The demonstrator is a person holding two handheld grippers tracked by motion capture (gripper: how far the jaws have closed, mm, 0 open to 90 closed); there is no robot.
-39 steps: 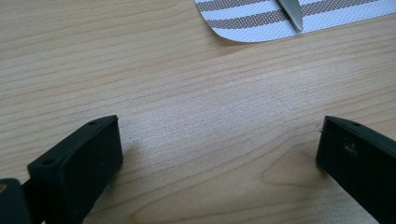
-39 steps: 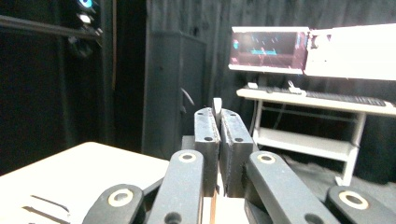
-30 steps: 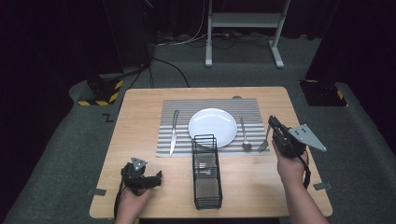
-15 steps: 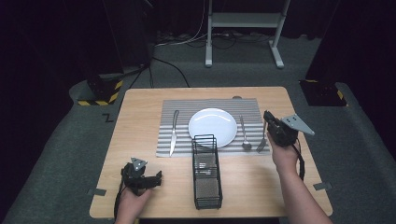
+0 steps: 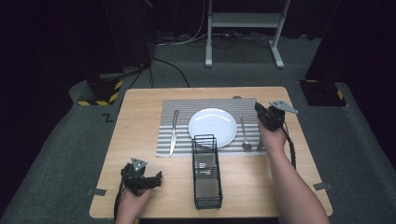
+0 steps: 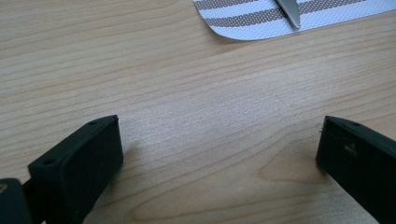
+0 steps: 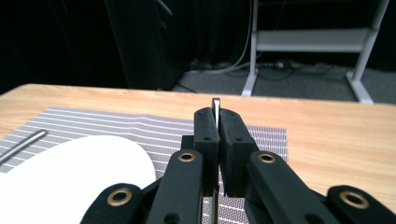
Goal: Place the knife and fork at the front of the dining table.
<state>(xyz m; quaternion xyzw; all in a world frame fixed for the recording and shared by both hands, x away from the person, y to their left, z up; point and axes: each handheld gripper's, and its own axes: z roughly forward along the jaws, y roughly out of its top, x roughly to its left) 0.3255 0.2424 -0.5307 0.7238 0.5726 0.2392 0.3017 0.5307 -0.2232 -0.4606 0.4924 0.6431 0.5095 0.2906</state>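
The right tool (image 7: 217, 121) is pinching a thin metal utensil (image 7: 215, 103) by its handle, jaws pressed together on the flat shaft with the handle end poking out just above them. The utensil is hanging above the right edge of the striped placemat (image 7: 154, 126), just beside the white plate (image 7: 70, 168).

The left tool (image 6: 219, 140) is sitting spread wide over bare desk (image 6: 187, 70) near the front left corner, gripping nothing.

The utensil is looking stiff, light and slick, so it is likely wanting to pivot or slide between the pads. A hold on the flat of the handle, nearer its middle than its end, is seeming safest. It is not fragile, but it could clatter against the plate or catch on the wire basket (image 5: 206, 172).

The working end is lying hidden below the jaws in the right gripper view, and in the high view the hand is covering most of it, so fork or otherwise is staying unclear. A spoon (image 5: 243, 133) and a knife (image 5: 173, 133) are lying on the placemat either side of the plate.
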